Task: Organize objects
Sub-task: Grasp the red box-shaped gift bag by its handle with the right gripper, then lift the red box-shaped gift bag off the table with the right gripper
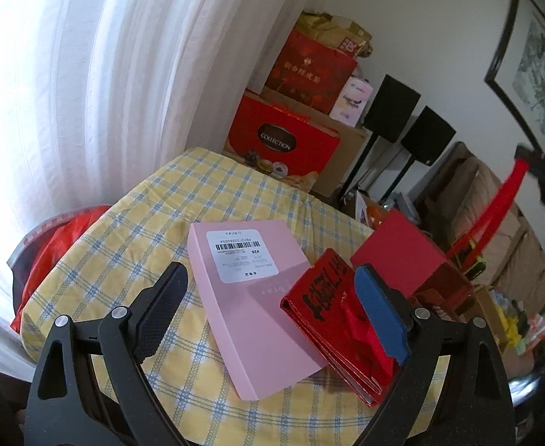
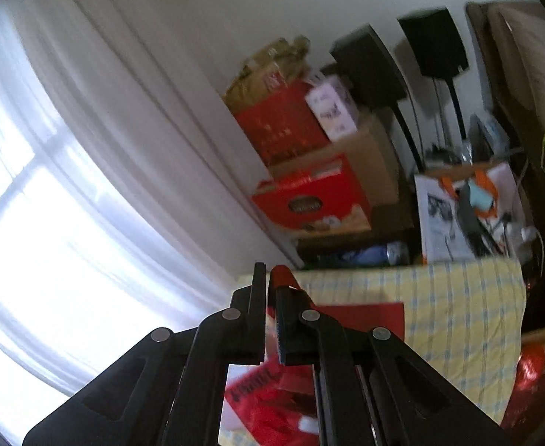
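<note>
Yellow-and-blue checked cloth [image 1: 131, 223] is spread over the surface, and a pink box [image 1: 250, 297] with a white barcode label [image 1: 243, 256] facing up is laid on it, roughly centred ahead of the left claw [image 1: 272, 319]. That claw is spread wide and nothing is held in it. Just right of the pink box, touching its edge, a folded red packet with black lettering [image 1: 324, 308] is partly hidden behind the blue-padded finger [image 1: 382, 319]. A red box [image 1: 398, 249] is seen beyond the packet, at the cloth's far right.

The right claw [image 2: 270, 297] is pressed together on a red ribbon [image 2: 282, 278], which is also seen as a taut red strap at the right edge of the left view. Everything under it is blurred. Red gift boxes [image 1: 283, 141] are stacked against the wall, beside the white curtain [image 1: 105, 93].
</note>
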A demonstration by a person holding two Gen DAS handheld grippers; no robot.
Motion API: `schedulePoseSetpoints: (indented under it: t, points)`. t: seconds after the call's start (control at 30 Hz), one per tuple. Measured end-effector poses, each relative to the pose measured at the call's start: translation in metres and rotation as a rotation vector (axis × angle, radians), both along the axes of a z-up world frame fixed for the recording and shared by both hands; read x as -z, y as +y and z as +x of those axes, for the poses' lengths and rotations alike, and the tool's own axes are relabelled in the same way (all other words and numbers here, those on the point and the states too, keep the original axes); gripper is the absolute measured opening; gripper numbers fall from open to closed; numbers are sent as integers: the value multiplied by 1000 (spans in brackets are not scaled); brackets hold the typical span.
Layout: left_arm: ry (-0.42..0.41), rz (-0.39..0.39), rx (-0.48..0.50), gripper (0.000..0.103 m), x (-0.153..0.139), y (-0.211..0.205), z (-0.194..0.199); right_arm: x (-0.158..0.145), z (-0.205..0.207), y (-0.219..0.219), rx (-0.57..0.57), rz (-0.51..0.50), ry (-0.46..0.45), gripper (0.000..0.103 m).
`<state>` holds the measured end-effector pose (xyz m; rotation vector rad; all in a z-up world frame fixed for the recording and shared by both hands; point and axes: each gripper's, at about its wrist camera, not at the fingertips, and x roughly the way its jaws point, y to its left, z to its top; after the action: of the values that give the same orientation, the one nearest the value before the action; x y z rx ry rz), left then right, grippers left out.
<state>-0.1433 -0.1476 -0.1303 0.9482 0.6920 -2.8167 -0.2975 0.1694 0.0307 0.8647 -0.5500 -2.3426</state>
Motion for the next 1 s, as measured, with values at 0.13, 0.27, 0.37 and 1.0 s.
schedulePoseSetpoints:
  t: [0.13,0.27,0.37,1.0]
  points:
    - [2,8,4,90,-3,1,0,-37,1,-24,-8,73,54,5]
    - [22,13,13,90,-10,3,5,-69,3,-52,-3,150,124,5]
    - [40,26,29,90,-17,4,10,-91,9,-66,8,185,173,5]
    - [189,134,185,97,-14,58,30,-200,83,-144,18,234,317,5]
